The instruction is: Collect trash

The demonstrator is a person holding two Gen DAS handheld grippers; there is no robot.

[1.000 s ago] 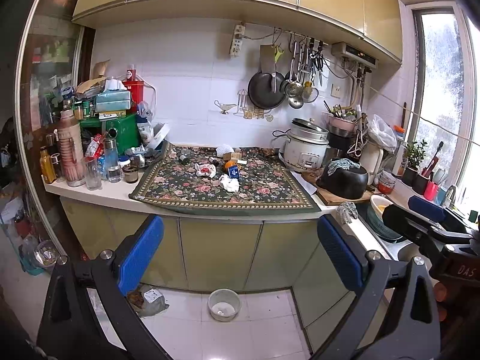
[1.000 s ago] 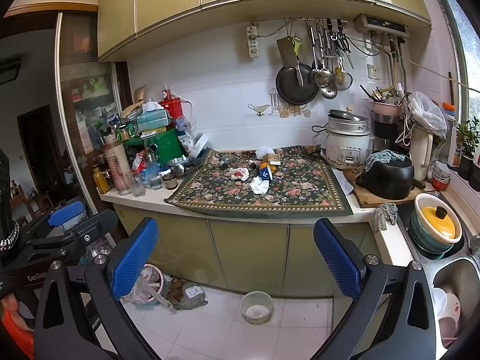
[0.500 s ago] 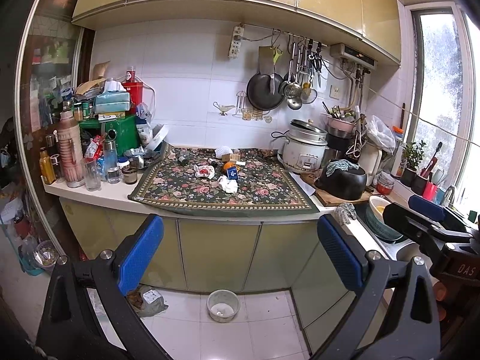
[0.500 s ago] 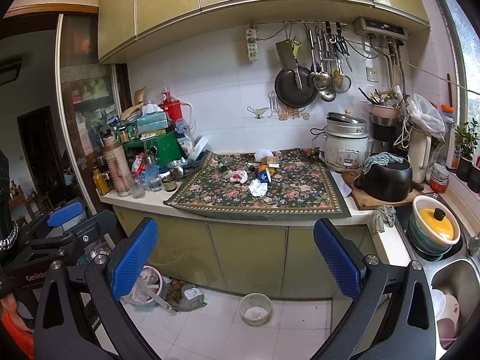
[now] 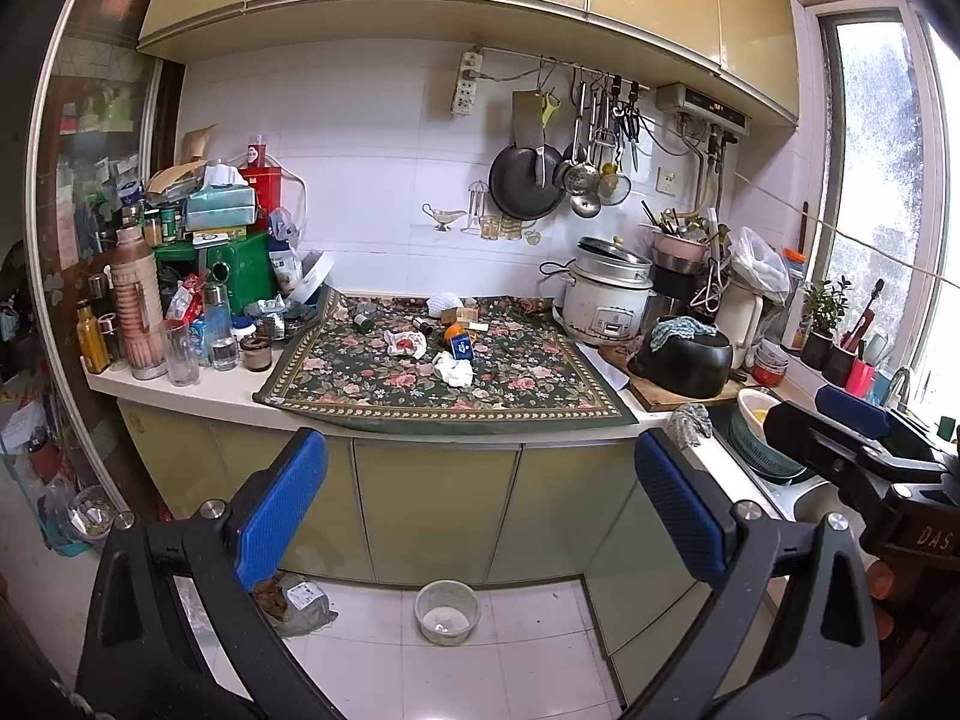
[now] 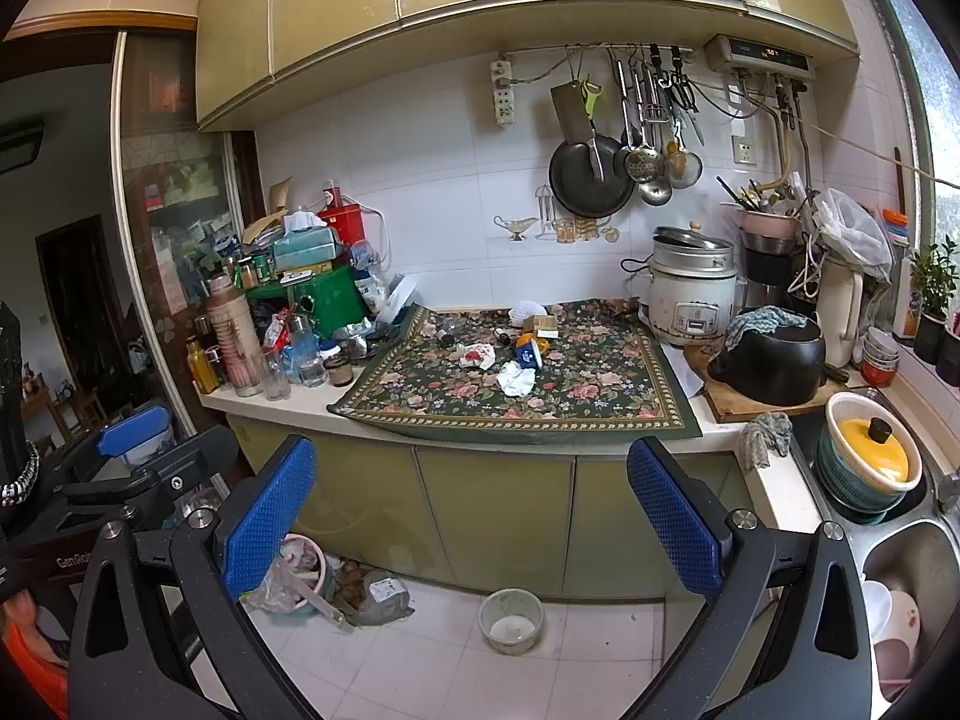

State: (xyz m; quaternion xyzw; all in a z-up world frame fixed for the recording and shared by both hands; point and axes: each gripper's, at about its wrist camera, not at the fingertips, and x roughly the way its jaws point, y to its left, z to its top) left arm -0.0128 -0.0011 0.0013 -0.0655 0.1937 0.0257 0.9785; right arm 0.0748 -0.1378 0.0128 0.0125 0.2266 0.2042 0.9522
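Counter: a floral mat point(image 5: 444, 384) covers the middle of a pale worktop point(image 5: 180, 387) over yellow-green cabinet doors; white tile wall behind, window at 3 o'clock in the left wrist view.
Trash: a crumpled white tissue point(image 5: 454, 370) lies near the mat's centre; a red-stained wad point(image 5: 405, 343) at 10 o'clock from it; a small blue carton point(image 5: 462, 348) just behind the tissue, touching an orange item; a white mesh ball point(image 5: 444, 301) by the back edge.
Surroundings: rice cooker point(image 5: 606, 303) at 3 o'clock of the mat, black pot point(image 5: 684, 360) on a wooden board beside it; bottles and a green box point(image 5: 237, 270) crowd 9 o'clock; pans and ladles hang on a rail.
Floor: white tiles, a small bowl point(image 5: 447, 603) at 6 o'clock, a bagged bundle left of it.
Writing: "DAS" on the right gripper's body, "Gen" on the left one's; the rest unreadable.
Left gripper point(image 5: 480, 504): held level facing the counter, well back from it, blue pads spread wide, nothing between.
Right gripper point(image 6: 474, 504): same pose, jaws wide, empty.
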